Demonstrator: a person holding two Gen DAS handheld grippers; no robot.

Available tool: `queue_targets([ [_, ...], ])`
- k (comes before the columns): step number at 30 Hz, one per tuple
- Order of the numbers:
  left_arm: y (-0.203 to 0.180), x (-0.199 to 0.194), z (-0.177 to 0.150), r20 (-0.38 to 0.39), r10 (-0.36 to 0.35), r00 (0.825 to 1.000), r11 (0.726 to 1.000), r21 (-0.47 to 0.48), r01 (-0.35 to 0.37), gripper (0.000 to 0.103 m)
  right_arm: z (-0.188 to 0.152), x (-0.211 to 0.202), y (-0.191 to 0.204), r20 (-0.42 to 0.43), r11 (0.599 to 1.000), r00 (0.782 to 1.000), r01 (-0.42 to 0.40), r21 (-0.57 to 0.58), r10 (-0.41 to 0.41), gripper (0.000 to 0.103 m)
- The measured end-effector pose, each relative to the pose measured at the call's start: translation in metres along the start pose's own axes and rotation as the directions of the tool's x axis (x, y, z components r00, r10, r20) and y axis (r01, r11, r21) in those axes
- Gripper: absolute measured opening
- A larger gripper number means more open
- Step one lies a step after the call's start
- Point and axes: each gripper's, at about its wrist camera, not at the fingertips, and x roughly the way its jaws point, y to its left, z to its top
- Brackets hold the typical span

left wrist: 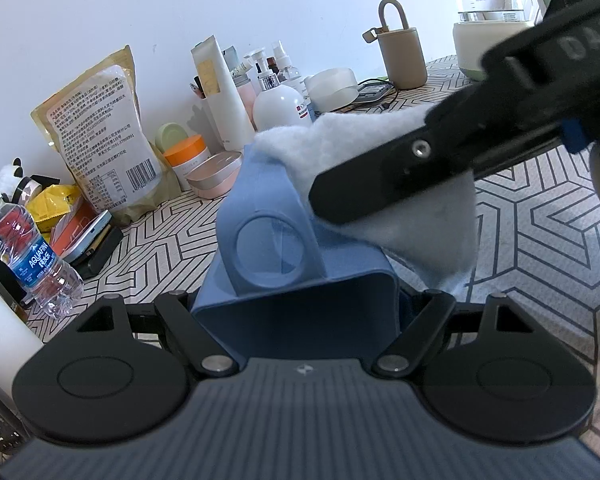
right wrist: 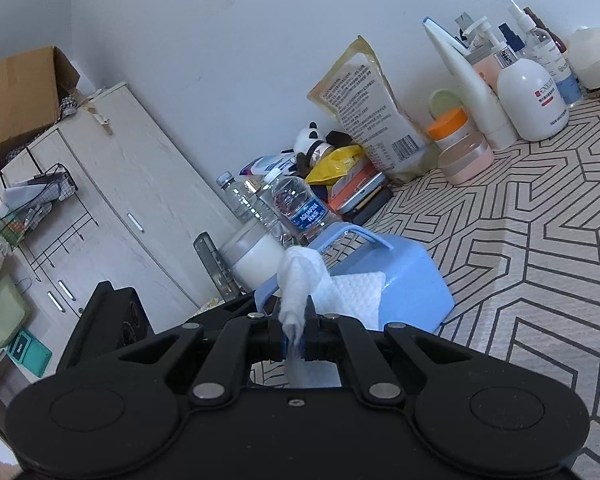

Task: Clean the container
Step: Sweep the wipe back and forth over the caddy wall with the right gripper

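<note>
Wiping is under way: the right gripper (right wrist: 296, 332) has its jaws clamped tight on a bunched white cloth (right wrist: 332, 292), whose free end lies draped over the blue container (right wrist: 412, 280). That container is in the left gripper (left wrist: 296, 316), which closes on its wall near the rim and holds it tipped above the patterned table (right wrist: 520, 240), not far from the water bottle (right wrist: 304, 212) and the white jar (right wrist: 256, 260) at the table edge. From the left wrist view the cloth (left wrist: 340, 140) sits over the upper edge, with the right gripper's finger (left wrist: 396, 172) pressing across it. To do this well, I'd say the cloth should stay flat against the plastic, not balled up, so more of it touches the surface. The strokes want to be short and run along the wall, since a long sweep could drag the cloth out of the pinch. The left grip needs to hold firm against the push, as a one-wall hold may let the container twist. Inside corners look like the likeliest spots to be missed.
</note>
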Motion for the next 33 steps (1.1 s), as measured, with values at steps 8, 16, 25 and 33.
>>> queue_targets([
  [8,0.000,-0.001,0.000,-0.001,-0.001,1.000,1.000,-0.004,0.001,0.079,0.002,-0.004,-0.008,0.026,0.998,0.999,0.035,0.044,-0.036,0.003],
  [16,0.000,-0.002,0.000,-0.002,-0.003,1.000,1.000,-0.007,0.003,0.079,0.000,-0.003,-0.003,0.016,1.000,0.999,0.028,0.010,-0.028,0.003],
  [25,0.003,0.000,0.000,-0.002,-0.001,1.000,1.000,-0.004,0.001,0.080,-0.005,0.002,0.008,-0.024,0.999,0.999,-0.040,-0.027,0.040,0.003],
  [33,0.004,0.001,0.000,0.002,0.004,1.000,1.000,0.005,-0.004,0.079,-0.005,0.000,0.006,-0.023,0.999,0.999,-0.042,-0.017,0.042,0.003],
])
